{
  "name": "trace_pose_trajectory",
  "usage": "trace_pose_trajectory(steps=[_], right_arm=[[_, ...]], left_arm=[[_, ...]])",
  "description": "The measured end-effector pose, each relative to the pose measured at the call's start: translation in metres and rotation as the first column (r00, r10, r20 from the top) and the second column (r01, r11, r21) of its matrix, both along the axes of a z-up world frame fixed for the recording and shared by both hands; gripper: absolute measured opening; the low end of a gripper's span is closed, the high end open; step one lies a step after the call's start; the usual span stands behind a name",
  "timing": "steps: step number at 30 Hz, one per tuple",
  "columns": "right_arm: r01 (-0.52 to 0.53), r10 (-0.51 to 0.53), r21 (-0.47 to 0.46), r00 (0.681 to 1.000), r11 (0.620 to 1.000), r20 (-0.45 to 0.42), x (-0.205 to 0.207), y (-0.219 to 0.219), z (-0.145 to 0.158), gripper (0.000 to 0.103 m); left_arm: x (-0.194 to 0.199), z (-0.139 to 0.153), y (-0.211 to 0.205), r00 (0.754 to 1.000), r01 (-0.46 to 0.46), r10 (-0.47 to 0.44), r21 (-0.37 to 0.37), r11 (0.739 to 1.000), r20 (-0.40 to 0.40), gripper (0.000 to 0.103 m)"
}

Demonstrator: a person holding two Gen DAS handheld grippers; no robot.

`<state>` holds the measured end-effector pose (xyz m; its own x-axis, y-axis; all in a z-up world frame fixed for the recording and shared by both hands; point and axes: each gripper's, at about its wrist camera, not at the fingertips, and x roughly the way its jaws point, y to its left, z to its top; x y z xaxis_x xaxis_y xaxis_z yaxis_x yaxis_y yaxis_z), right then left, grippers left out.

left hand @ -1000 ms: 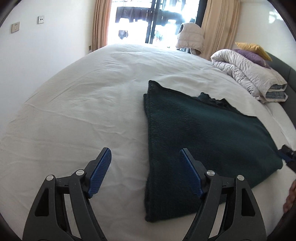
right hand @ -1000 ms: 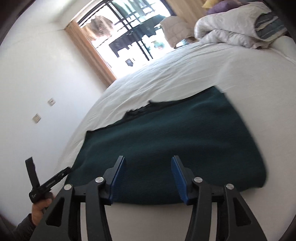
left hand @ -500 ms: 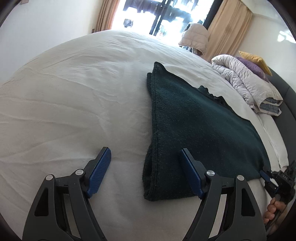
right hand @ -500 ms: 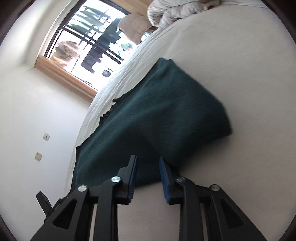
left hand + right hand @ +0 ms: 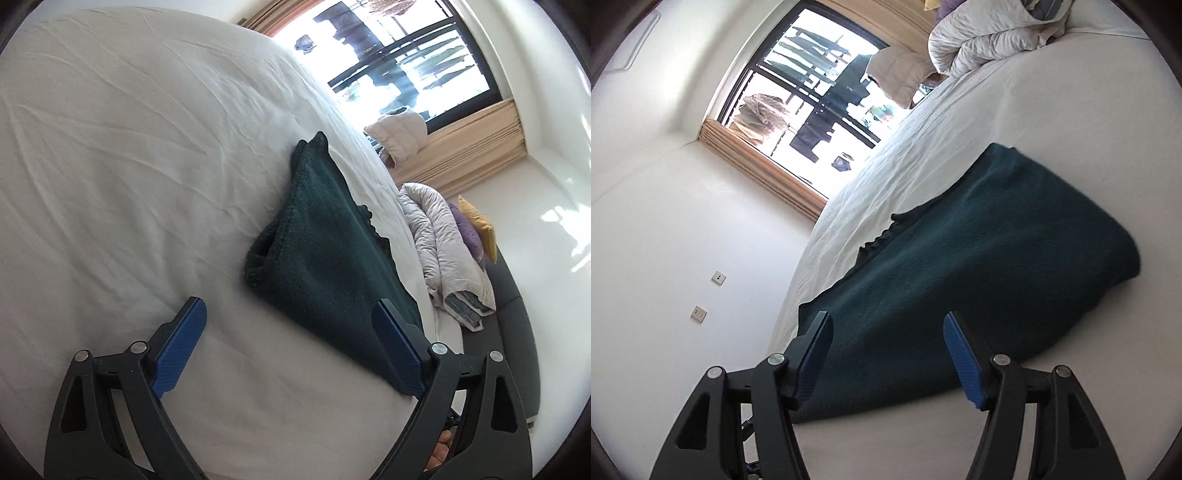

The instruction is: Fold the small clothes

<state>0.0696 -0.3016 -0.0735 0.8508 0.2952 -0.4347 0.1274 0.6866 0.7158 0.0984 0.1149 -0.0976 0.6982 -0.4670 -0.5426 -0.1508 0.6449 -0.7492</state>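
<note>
Room: bright bedroom, white walls, curtained window (image 5: 413,66) past the far side of the bed.
Surface: wide bed under a creased white sheet (image 5: 129,177), bare over most of its spread.
Bedding: rumpled pale duvet (image 5: 447,254) heaped at the head end, purple and yellow pillows behind it, well apart from the work.
Garment: dark green knit garment (image 5: 979,269), already folded at least once into a long flat panel, lying on the sheet near its front edge; thick doubled fold edge at one short end (image 5: 266,254).
Long axis: running side to side between the two tools, from the fold edge on the left to a rounded end on the right.
Left gripper (image 5: 291,347): fingers spread wide, nothing held, low over the sheet; one finger over bare sheet, the other over the cloth's near edge, fold edge just ahead.
Right gripper (image 5: 886,354): likewise spread and empty, straddling the near long edge, cloth directly ahead.
Nearer tool: neither clearly; each close to its own end.
Likely step: pinching the near edge or the ends for a further fold, judged from the pose only.
</note>
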Motion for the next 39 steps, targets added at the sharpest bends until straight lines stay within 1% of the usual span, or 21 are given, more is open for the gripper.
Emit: trace_pose_trajectory(steps=[4, 5, 6, 8, 10, 12, 16, 19, 22, 23, 24, 25, 26, 27, 28, 29, 32, 34, 36, 37, 39], right_arm=[[-0.067, 0.067, -0.006, 0.998, 0.998, -0.012, 0.022, 0.015, 0.004, 0.066], [-0.071, 0.07, -0.013, 0.997, 0.997, -0.011, 0.027, 0.013, 0.007, 0.066], [-0.069, 0.069, -0.012, 0.998, 0.998, -0.012, 0.03, 0.012, 0.007, 0.066], [-0.068, 0.068, 0.019, 0.998, 0.998, -0.005, 0.032, 0.005, 0.004, 0.066], [-0.06, 0.061, 0.05, 0.998, 0.997, -0.014, 0.039, 0.002, -0.002, 0.066], [-0.071, 0.073, 0.071, 0.997, 0.995, -0.022, 0.046, 0.001, -0.006, 0.066], [-0.095, 0.099, 0.086, 0.994, 0.992, -0.047, 0.059, 0.003, -0.013, 0.066], [-0.117, 0.123, 0.094, 0.991, 0.989, -0.059, 0.073, 0.007, -0.016, 0.062], [-0.134, 0.143, 0.102, 0.986, 0.986, -0.087, 0.085, 0.009, -0.022, 0.057], [-0.136, 0.147, 0.107, 0.984, 0.985, -0.102, 0.09, 0.009, -0.025, 0.051], [-0.133, 0.146, 0.11, 0.982, 0.985, -0.121, 0.095, 0.009, -0.028, 0.047], [-0.13, 0.145, 0.111, 0.981, 0.985, -0.133, 0.099, 0.009, -0.03, 0.046], [-0.13, 0.146, 0.113, 0.98, 0.985, -0.137, 0.103, 0.009, -0.031, 0.045], [-0.13, 0.145, 0.111, 0.979, 0.985, -0.143, 0.107, 0.009, -0.032, 0.043], [-0.131, 0.146, 0.104, 0.978, 0.986, -0.152, 0.11, 0.008, -0.032, 0.043], [-0.136, 0.15, 0.098, 0.976, 0.986, -0.159, 0.114, 0.009, -0.032, 0.043], [-0.15, 0.16, 0.062, 0.965, 0.987, -0.206, 0.123, 0.011, -0.037, 0.042], [-0.151, 0.154, 0.032, 0.955, 0.988, -0.255, 0.128, 0.011, -0.044, 0.03], [-0.148, 0.149, 0.027, 0.949, 0.989, -0.278, 0.129, 0.008, -0.048, 0.018], [-0.146, 0.146, 0.023, 0.946, 0.989, -0.289, 0.129, 0.007, -0.05, 0.015], [-0.142, 0.136, 0.006, 0.938, 0.99, -0.318, 0.13, 0.004, -0.054, 0.0]], left_arm=[[0.029, 0.002, 0.002, 1.0, 0.021, -0.022, -0.077, 0.997, -0.004, 0.095], [0.04, -0.001, 0.003, 0.998, 0.054, -0.055, -0.098, 0.994, -0.01, 0.095], [0.05, -0.005, 0.004, 0.995, 0.085, -0.089, -0.11, 0.99, -0.037, 0.095], [0.059, -0.007, 0.006, 0.995, 0.079, -0.086, -0.137, 0.987, -0.044, 0.095], [0.068, -0.007, 0.001, 0.995, 0.084, -0.09, -0.141, 0.987, -0.039, 0.095], [0.075, -0.009, -0.004, 0.998, 0.05, -0.055, -0.153, 0.987, -0.033, 0.094], [0.068, -0.014, -0.006, 0.999, -0.048, 0.042, -0.231, 0.972, -0.031, 0.091], [0.063, -0.015, -0.012, 0.998, -0.069, 0.064, -0.21, 0.975, -0.029, 0.087], [0.063, -0.017, -0.015, 0.997, -0.077, 0.072, -0.209, 0.975, -0.031, 0.088], [0.067, -0.019, -0.016, 0.997, -0.077, 0.072, -0.216, 0.973, -0.031, 0.087], [0.072, -0.02, -0.016, 0.997, -0.073, 0.068, -0.217, 0.974, -0.03, 0.084], [0.078, -0.021, -0.017, 0.997, -0.07, 0.064, -0.209, 0.975, -0.034, 0.07], [0.085, -0.023, -0.018, 0.997, -0.065, 0.057, -0.202, 0.977, -0.046, 0.049], [0.09, -0.027, -0.016, 0.997, -0.062, 0.051, -0.206, 0.977, -0.059, 0.038], [0.095, -0.033, -0.014, 0.996, -0.061, 0.043, -0.216, 0.974, -0.084, 0.022], [0.099, -0.038, -0.013, 0.994, -0.065, 0.043, -0.231, 0.971, -0.101, 0.015], [0.105, -0.041, -0.015, 0.995, -0.058, 0.039, -0.222, 0.973, -0.09, 0.013], [0.105, -0.04, -0.018, 0.996, -0.054, 0.038, -0.214, 0.975, -0.081, 0.011], [0.107, -0.04, -0.018, 0.996, -0.057, 0.04, -0.221, 0.974, -0.081, 0.01], [0.108, -0.039, -0.019, 0.996, -0.058, 0.041, -0.218, 0.974, -0.078, 0.01], [0.107, -0.036, -0.019, 0.997, -0.057, 0.043, -0.205, 0.977, -0.07, 0.01]])
